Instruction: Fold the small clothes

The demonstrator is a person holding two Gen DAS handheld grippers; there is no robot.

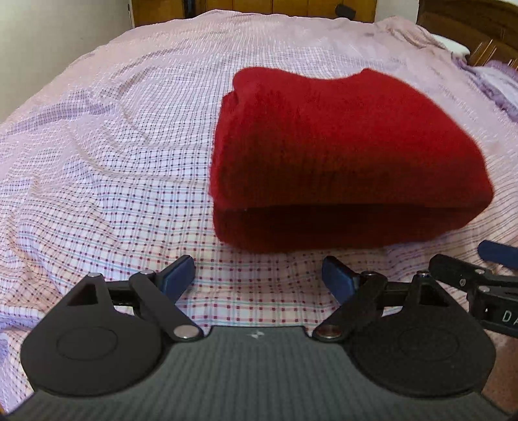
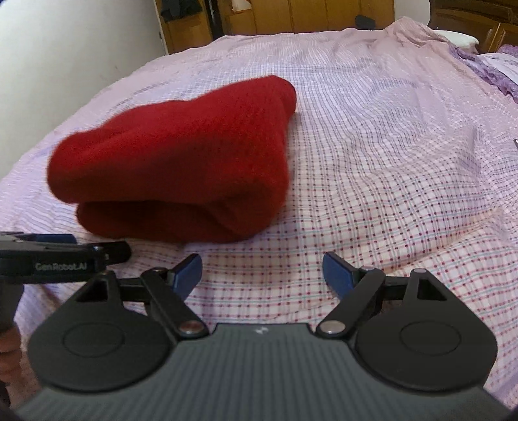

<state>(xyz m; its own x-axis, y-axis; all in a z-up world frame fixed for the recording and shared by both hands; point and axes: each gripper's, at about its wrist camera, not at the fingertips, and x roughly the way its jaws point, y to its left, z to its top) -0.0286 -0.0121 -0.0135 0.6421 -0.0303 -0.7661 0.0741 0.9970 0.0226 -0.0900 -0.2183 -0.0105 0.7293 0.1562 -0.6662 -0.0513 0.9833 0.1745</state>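
A red knit garment (image 1: 343, 155) lies folded in a thick bundle on the checked bedsheet (image 1: 113, 162). In the left wrist view it sits just ahead and to the right of my left gripper (image 1: 259, 275), which is open and empty. In the right wrist view the garment (image 2: 181, 162) sits ahead and to the left of my right gripper (image 2: 262, 272), also open and empty. Each gripper shows at the edge of the other's view: the right gripper (image 1: 492, 259) and the left gripper (image 2: 64, 252).
The pink and white checked sheet (image 2: 388, 162) covers the whole bed, with wrinkles. A purple cloth (image 2: 485, 64) lies at the far right. Wooden furniture (image 2: 291, 16) and a white wall (image 2: 64, 48) stand behind the bed.
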